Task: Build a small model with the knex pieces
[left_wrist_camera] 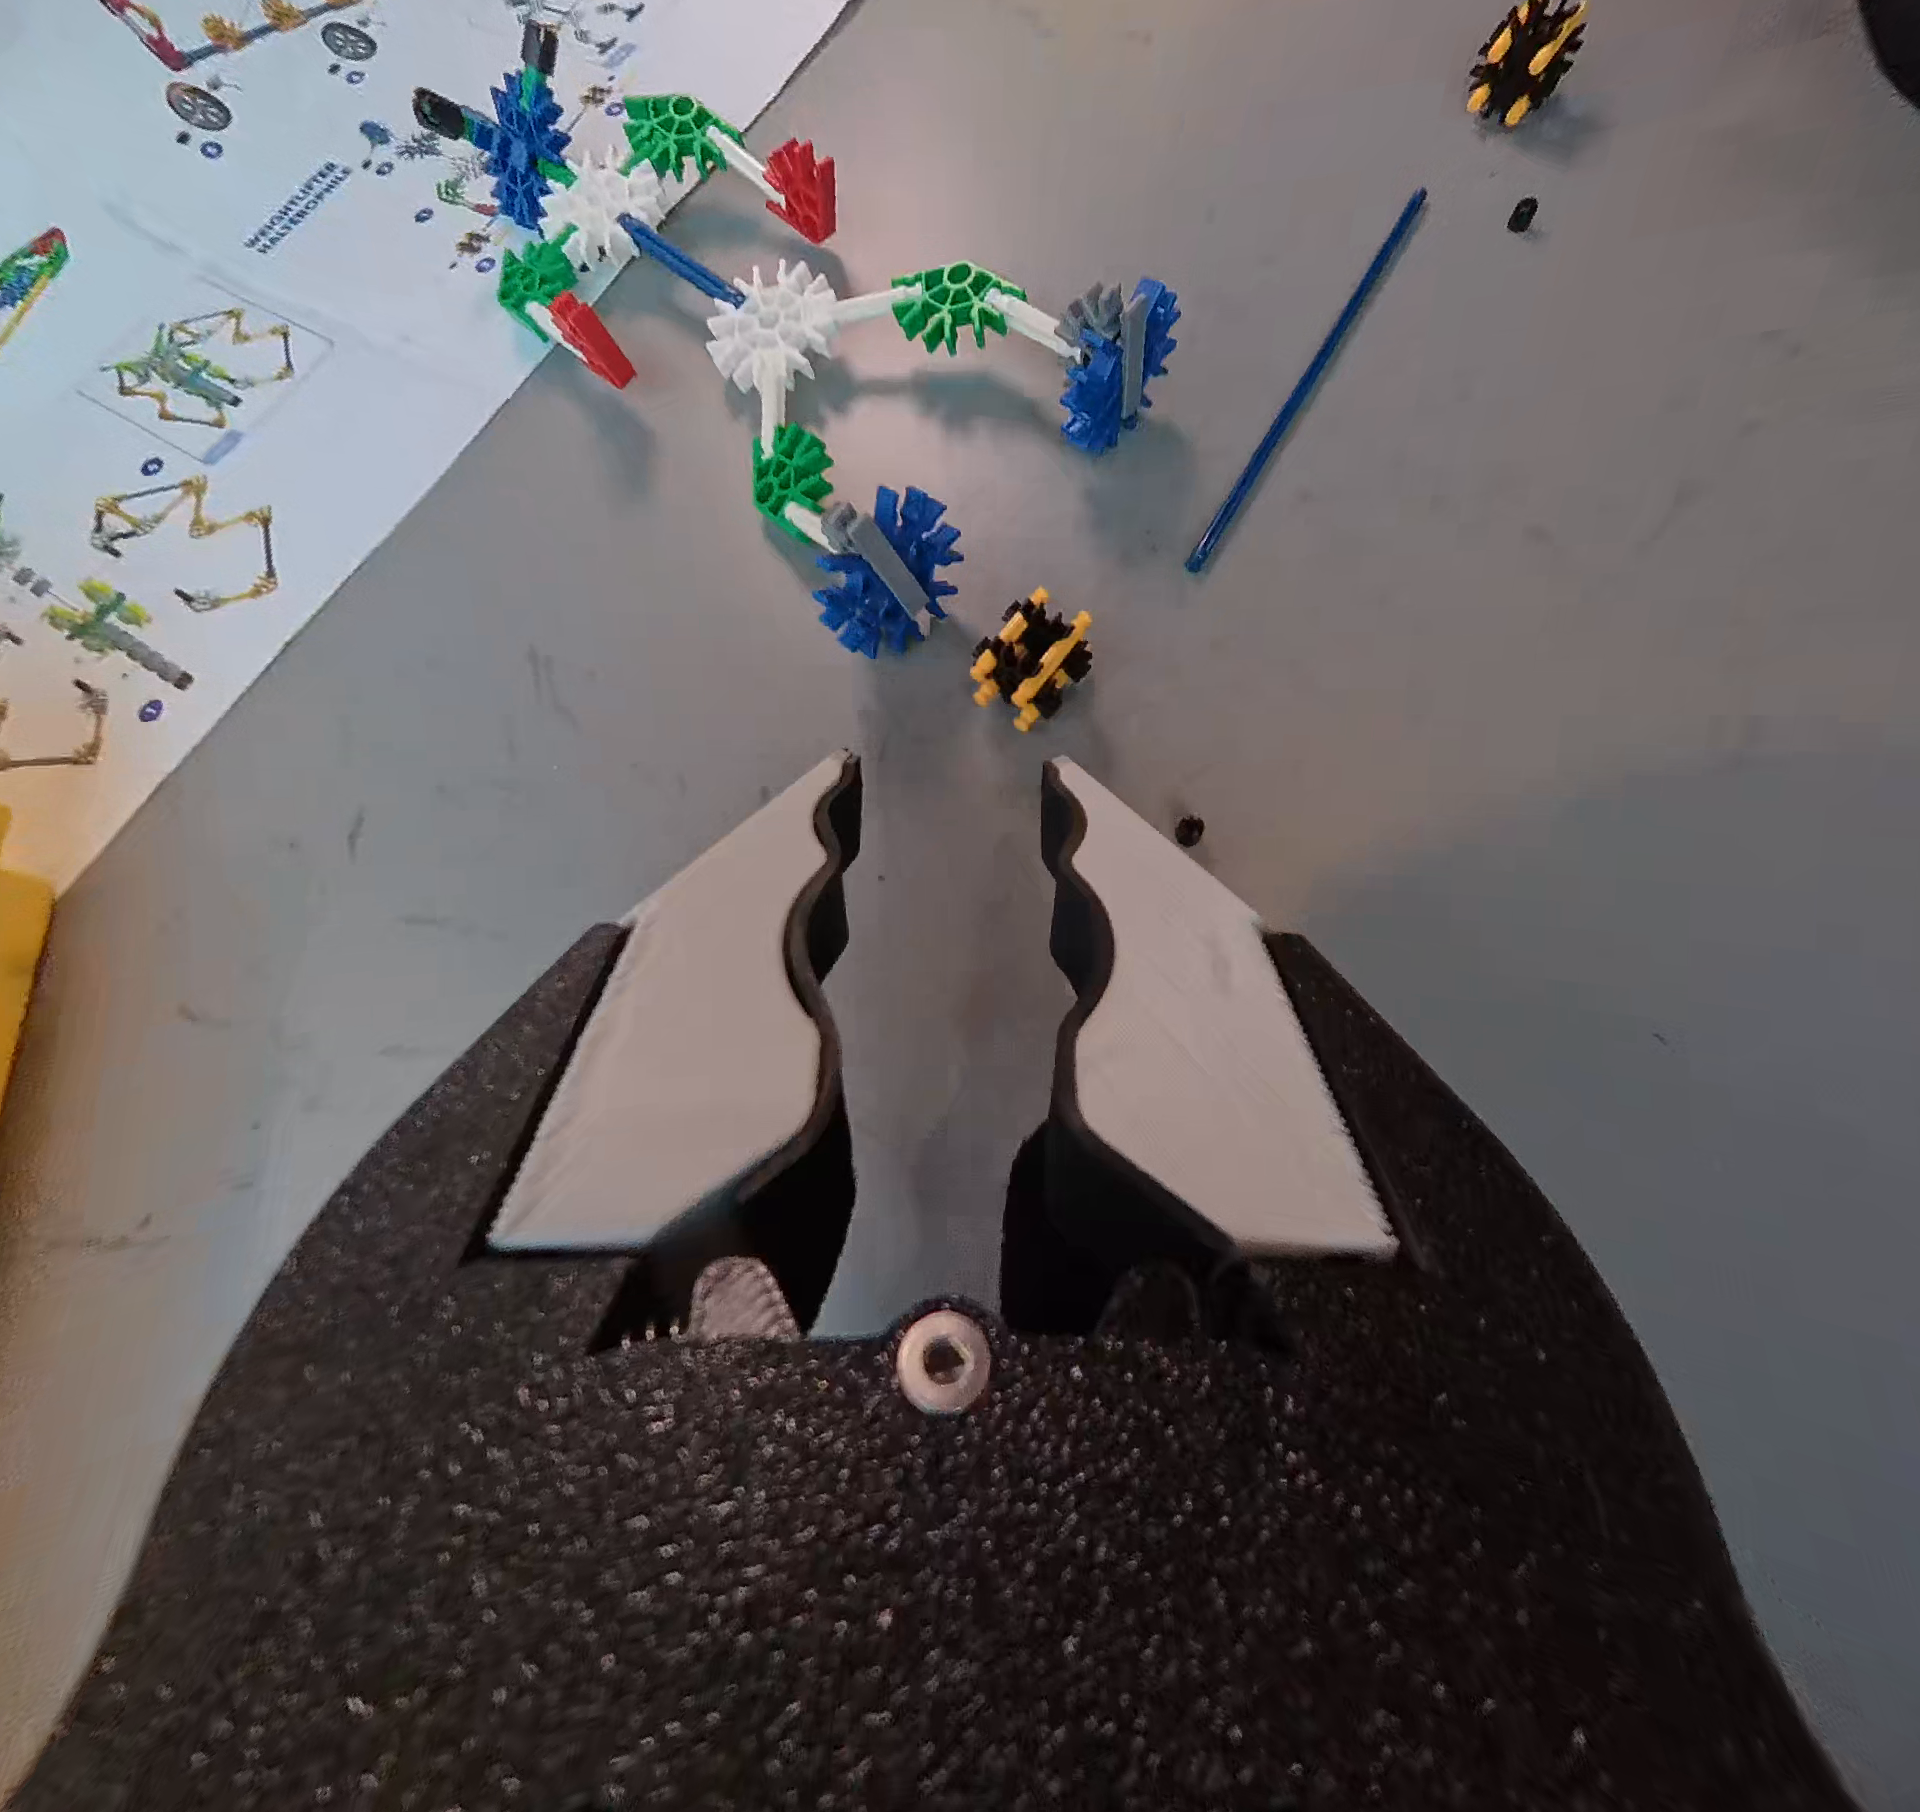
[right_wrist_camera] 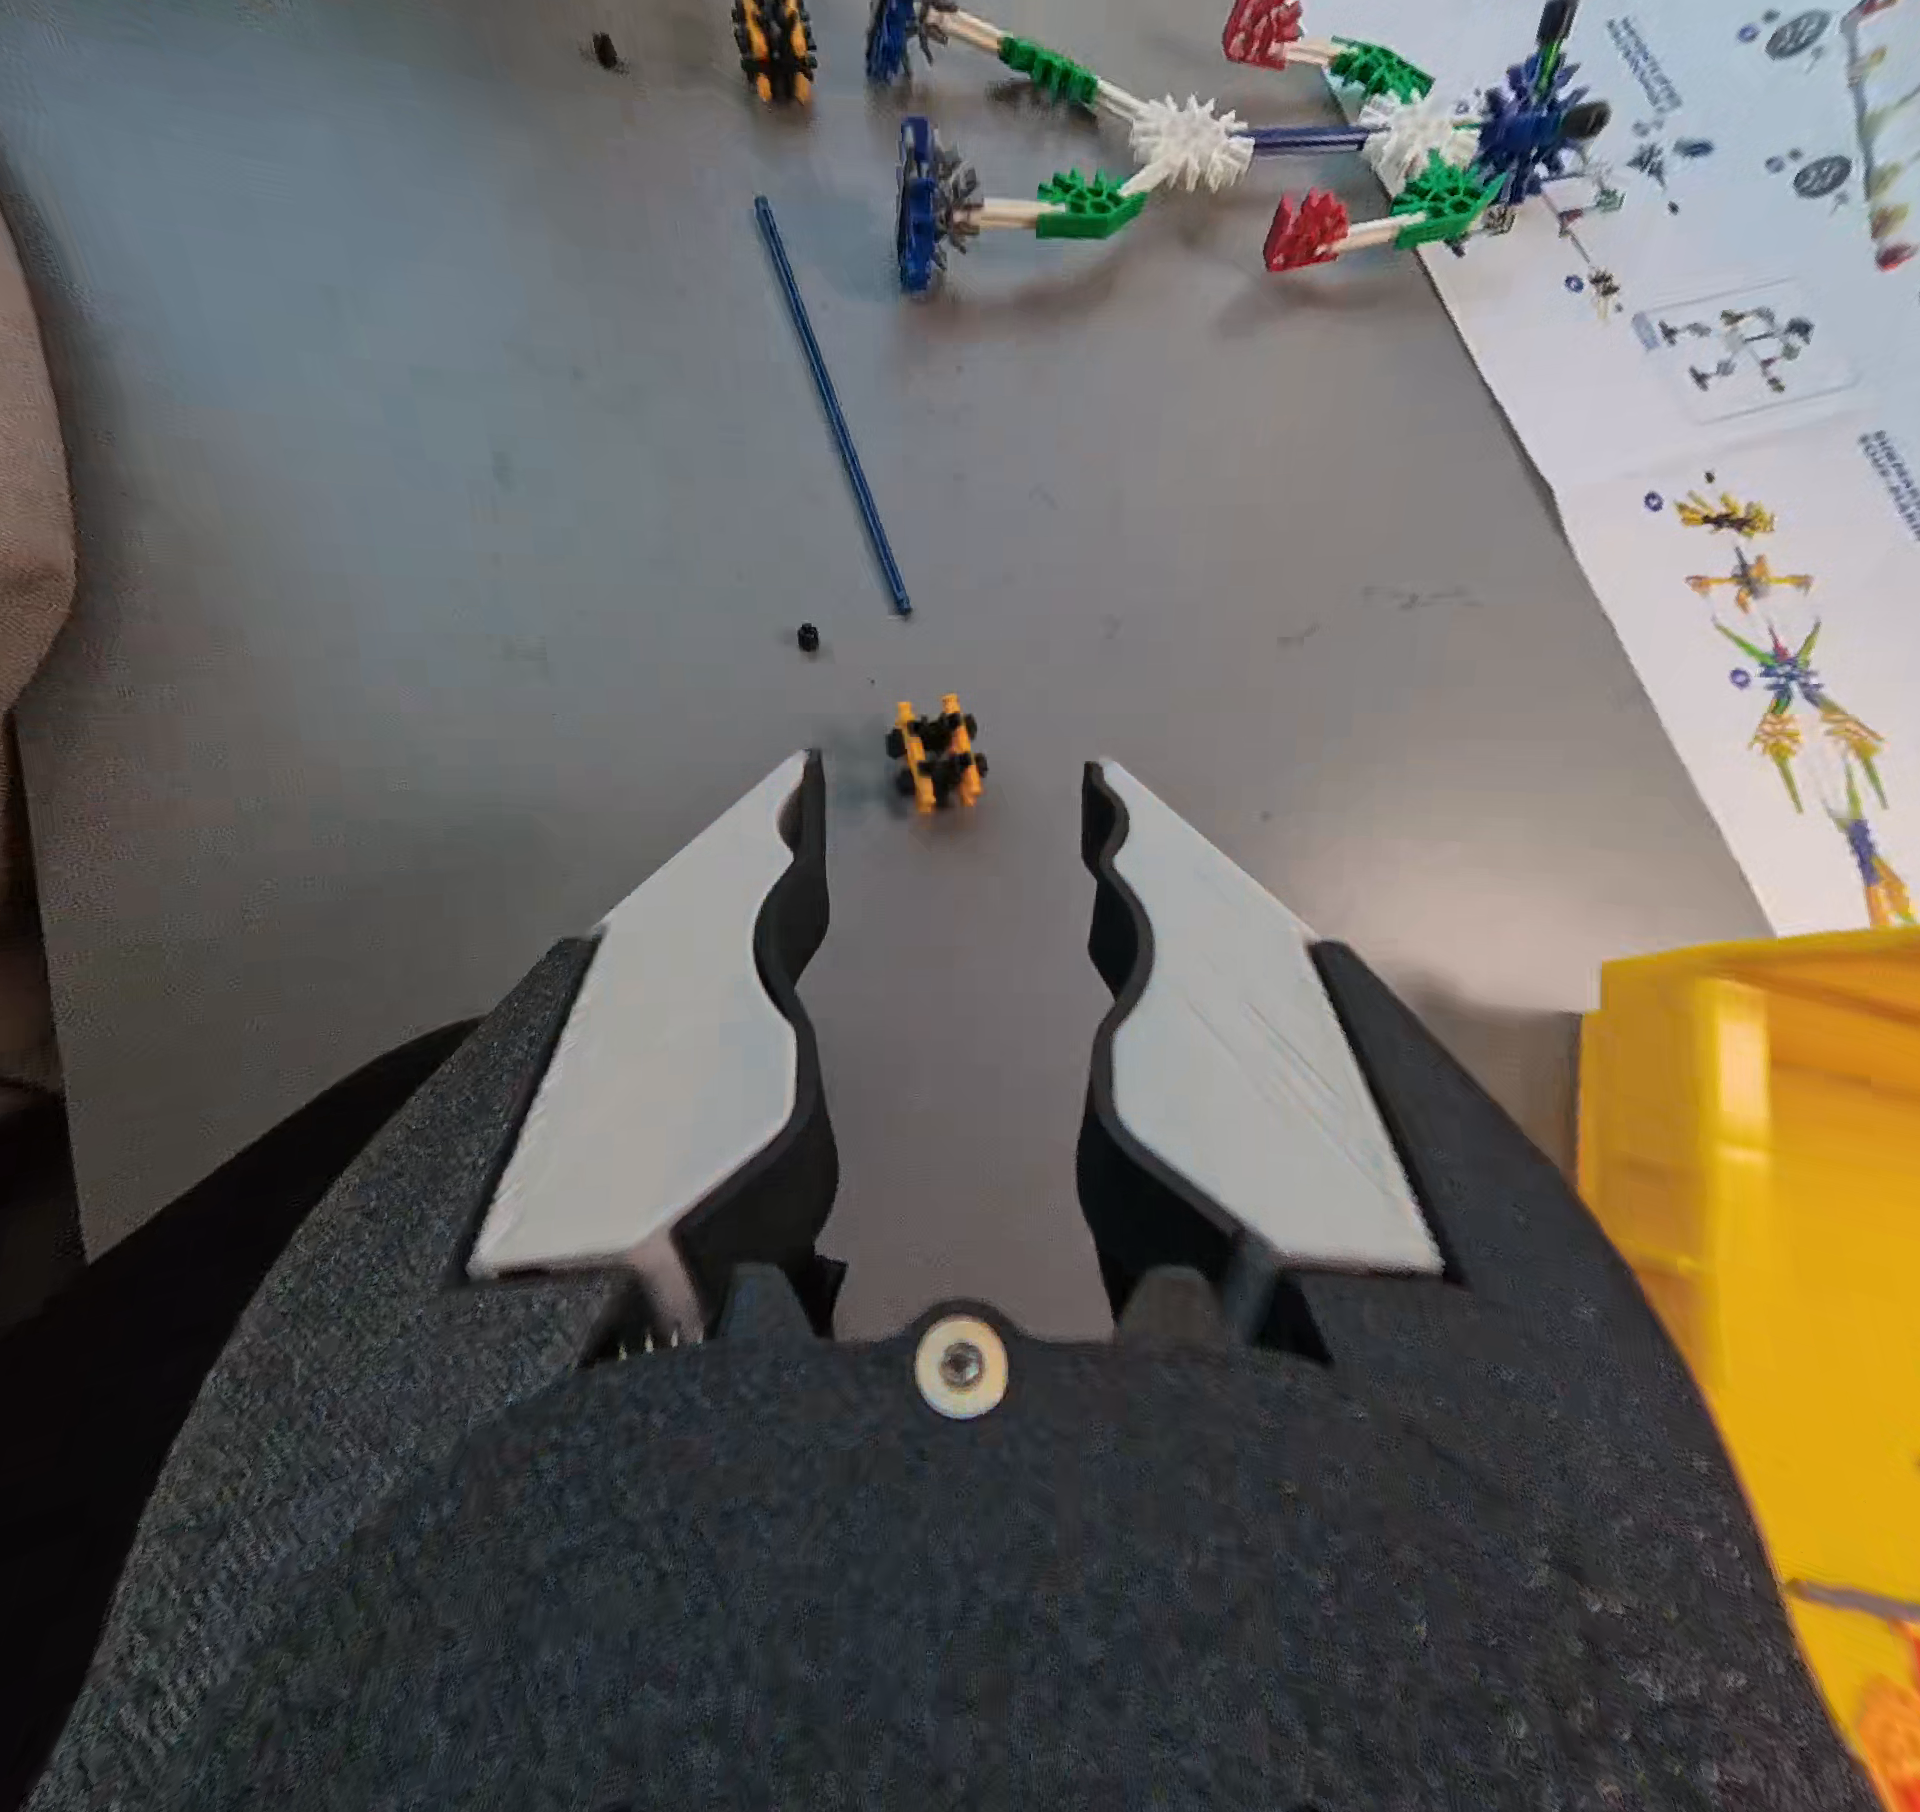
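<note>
The rod-and-connector figure (left_wrist_camera: 774,328) is the landmark here: a chain of white, green, red and blue snowflake-shaped pieces lying flat on the grey table (left_wrist_camera: 1558,827), its head end resting on the printed instruction sheet (left_wrist_camera: 260,308). It is joined into one piece, while several parts lie loose around it: a long blue rod (left_wrist_camera: 1307,380) to its side, two black-and-yellow toothed wheels, and two tiny black spacers (right_wrist_camera: 808,636). As a judgement, the loose parts suggest the build is partly assembled and not finished. The left gripper (left_wrist_camera: 951,765) hovers over the table with its jaws moderately apart and empty; one black-and-yellow wheel (left_wrist_camera: 1031,659) sits just beyond its fingertips, slightly off to one side, beside the figure's nearer blue foot (left_wrist_camera: 888,573). The right gripper (right_wrist_camera: 951,765) is also empty with jaws wide, and the other black-and-yellow wheel (right_wrist_camera: 937,754) lies right at the mouth, between the fingertips but touching neither, well away from the figure. A yellow bin (right_wrist_camera: 1756,1243) stands close beside that gripper.
</note>
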